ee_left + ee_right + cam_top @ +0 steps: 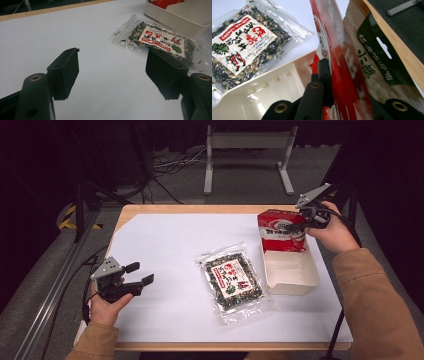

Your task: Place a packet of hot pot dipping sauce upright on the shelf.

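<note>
A red snack packet (281, 232) stands upright at the far end of a white box (292, 287). My right gripper (301, 222) is shut on its top edge. In the right gripper view the red packet (347, 65) runs between the black jaws, and a brown-and-green packet (374, 60) lies against its far side. A clear packet of dark dried seaweed (232, 280) with a red-and-white label lies flat on the white sheet, left of the box. My left gripper (142, 273) hovers open at the table's left with nothing between its jaws.
A white sheet (165, 245) covers most of the wooden table. From the left gripper (112, 67), the seaweed packet (160, 40) and the box (175, 17) lie ahead to the right. A metal stand (247, 150) and cables are on the floor beyond the table.
</note>
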`<state>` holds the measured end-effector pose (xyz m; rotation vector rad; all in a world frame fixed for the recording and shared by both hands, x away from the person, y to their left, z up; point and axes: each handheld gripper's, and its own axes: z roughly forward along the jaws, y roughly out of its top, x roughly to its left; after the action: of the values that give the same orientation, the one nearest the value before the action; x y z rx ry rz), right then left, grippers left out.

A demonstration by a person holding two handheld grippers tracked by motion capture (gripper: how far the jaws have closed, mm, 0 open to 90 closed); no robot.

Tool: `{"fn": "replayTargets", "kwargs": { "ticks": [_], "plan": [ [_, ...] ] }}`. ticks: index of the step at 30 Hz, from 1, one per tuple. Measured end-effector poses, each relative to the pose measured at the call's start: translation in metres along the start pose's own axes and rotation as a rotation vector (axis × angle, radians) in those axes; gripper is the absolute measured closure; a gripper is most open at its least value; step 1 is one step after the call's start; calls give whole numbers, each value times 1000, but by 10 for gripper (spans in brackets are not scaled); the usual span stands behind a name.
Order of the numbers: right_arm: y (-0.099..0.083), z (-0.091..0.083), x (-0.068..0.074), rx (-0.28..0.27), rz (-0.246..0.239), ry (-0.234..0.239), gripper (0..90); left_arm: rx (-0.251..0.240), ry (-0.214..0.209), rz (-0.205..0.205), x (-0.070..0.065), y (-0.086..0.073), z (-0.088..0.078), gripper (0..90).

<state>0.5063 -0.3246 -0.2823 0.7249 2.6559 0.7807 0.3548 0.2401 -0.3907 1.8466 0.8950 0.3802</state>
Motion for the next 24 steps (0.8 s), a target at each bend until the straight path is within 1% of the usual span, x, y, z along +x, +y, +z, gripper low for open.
{"fn": "replayTargets", "kwargs": {
  "ticks": [3,4,5,6,9,13,14,16,18,19,20,21,22,23,24],
  "plan": [
    [1,2,0,-2,14,26,891,2,1,3,1,0,0,274],
    [0,3,0,-3,25,31,891,2,-1,3,1,0,1,274],
    [0,4,0,1,25,33,891,2,0,4,1,-1,1,274],
    [-1,5,0,3,22,32,891,2,0,3,1,-1,1,274],
    [-3,7,-1,13,42,33,891,3,-4,-1,0,-1,2,273],
    [-6,9,-1,17,45,33,892,1,-4,3,1,-1,1,274],
    [-7,9,-1,20,54,35,892,1,-4,3,1,-1,1,273],
    [-8,9,-2,17,57,27,891,1,-3,3,1,-1,1,273],
    [-4,6,-1,-5,51,7,872,2,-3,4,1,-1,1,274],
    [-1,3,1,-21,31,-17,797,3,-5,-7,0,-1,1,274],
    [0,2,1,-38,22,-39,757,3,-7,-6,1,-1,2,273],
    [1,0,2,-51,33,-51,751,5,-6,-6,1,-1,2,273],
    [2,-1,2,-62,32,-55,742,5,-6,-6,1,-1,2,273],
    [2,-1,2,-62,32,-55,742,4,-7,-4,1,-1,2,273],
    [3,-3,2,-65,27,-66,710,8,-6,-5,1,-1,2,273]
  ]
}}
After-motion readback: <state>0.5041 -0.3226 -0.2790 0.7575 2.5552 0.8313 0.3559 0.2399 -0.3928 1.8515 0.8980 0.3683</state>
